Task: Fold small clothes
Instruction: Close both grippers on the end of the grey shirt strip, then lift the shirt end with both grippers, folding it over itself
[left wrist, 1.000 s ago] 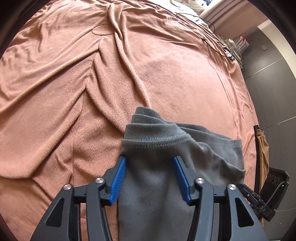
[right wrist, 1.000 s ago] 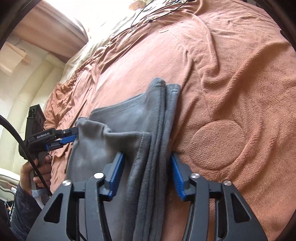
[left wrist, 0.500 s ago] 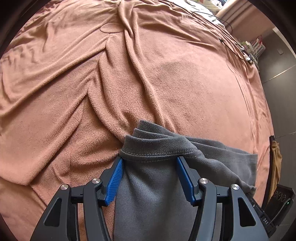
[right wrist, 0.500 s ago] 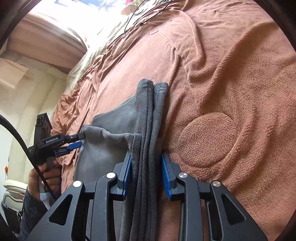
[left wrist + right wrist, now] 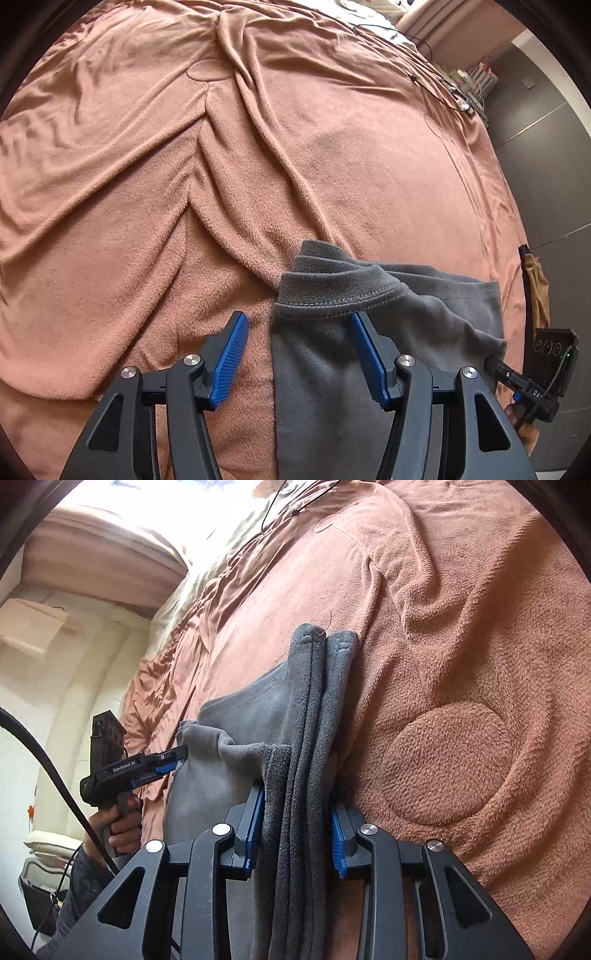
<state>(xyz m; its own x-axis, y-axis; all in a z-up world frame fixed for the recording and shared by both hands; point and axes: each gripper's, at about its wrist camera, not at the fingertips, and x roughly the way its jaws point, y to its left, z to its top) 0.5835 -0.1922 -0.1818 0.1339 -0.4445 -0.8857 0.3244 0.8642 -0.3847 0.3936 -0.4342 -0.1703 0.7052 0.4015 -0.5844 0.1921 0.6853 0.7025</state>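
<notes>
rumpled pink-brown blanket (image 5: pixel 258 166) over the bed, folded grey garment (image 5: pixel 306 746) lying on it, right gripper (image 5: pixel 297 823) pinching its stacked edges, left gripper (image 5: pixel 297 328) closing, jaws spread, right pad touching the hem

Plain grey garment (image 5: pixel 325 369), salmon-pink blanket (image 5: pixel 147 221) (circle-embossed), blue pads (image 5: pixel 229 358)

One folded grey fleece garment (image 5: pixel 369 332), one rumpled terracotta plush blanket (image 5: pixel 184 184) covering the bed, and two black grippers with blue pads: left gripper (image 5: pixel 297 354), right gripper (image 5: pixel 297 834).
</notes>
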